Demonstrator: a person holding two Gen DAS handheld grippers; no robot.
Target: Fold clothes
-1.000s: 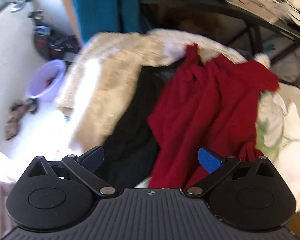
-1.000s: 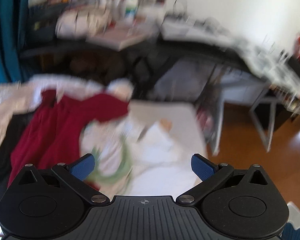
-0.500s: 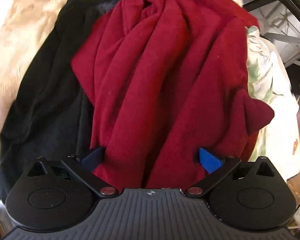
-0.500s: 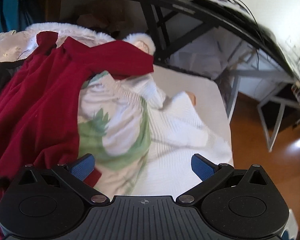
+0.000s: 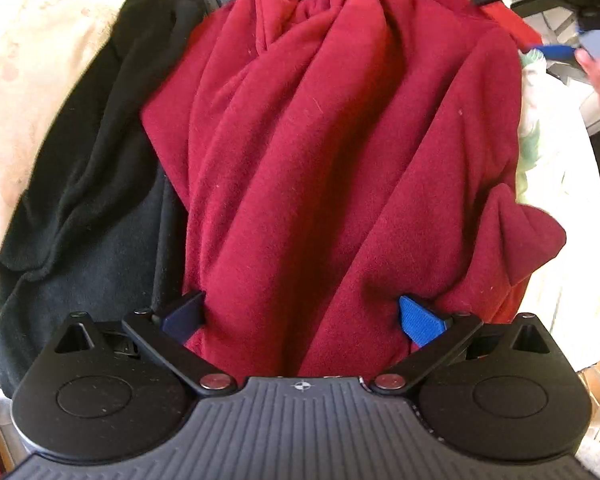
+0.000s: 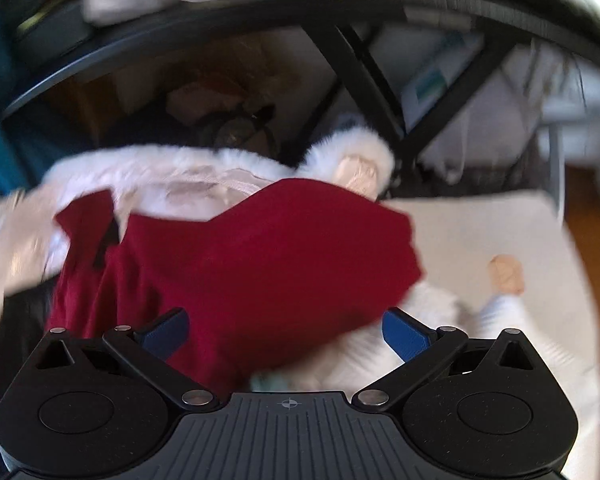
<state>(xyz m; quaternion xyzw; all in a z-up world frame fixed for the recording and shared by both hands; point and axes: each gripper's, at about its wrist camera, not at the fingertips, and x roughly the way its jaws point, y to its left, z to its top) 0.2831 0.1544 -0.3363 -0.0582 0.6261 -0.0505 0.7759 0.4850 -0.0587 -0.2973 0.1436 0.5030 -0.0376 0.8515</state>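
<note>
Left gripper [image 5: 302, 316] now pushed right into the near edge of the red garment [image 5: 340, 140], jaws wide, one pad each side of a thick bunch of cloth, nothing pinched yet; a second ago well back from the pile with the whole heap in view, half a second ago nearly here, so approach looks finished. Right gripper [image 6: 286, 330] moved off the white and green-print cloth onto the far flap of the red garment [image 6: 260, 264], jaws spread just as wide, cloth lying between the pads, not clamped; view blurred, so contact with the pads unclear. Red garment crumpled on top of the pile, overlapping a black garment [image 5: 88, 184] on its left, cream furry coat [image 6: 172, 176] behind, white cloth [image 6: 500, 320] to the right, all on the table [image 6: 480, 224]. Both ends of one piece now bracketed: probably set for a two-point pickup to lift it clear before folding. Folding itself not begun. Risk: thick bunch may slip or drag the black garment along.
</note>
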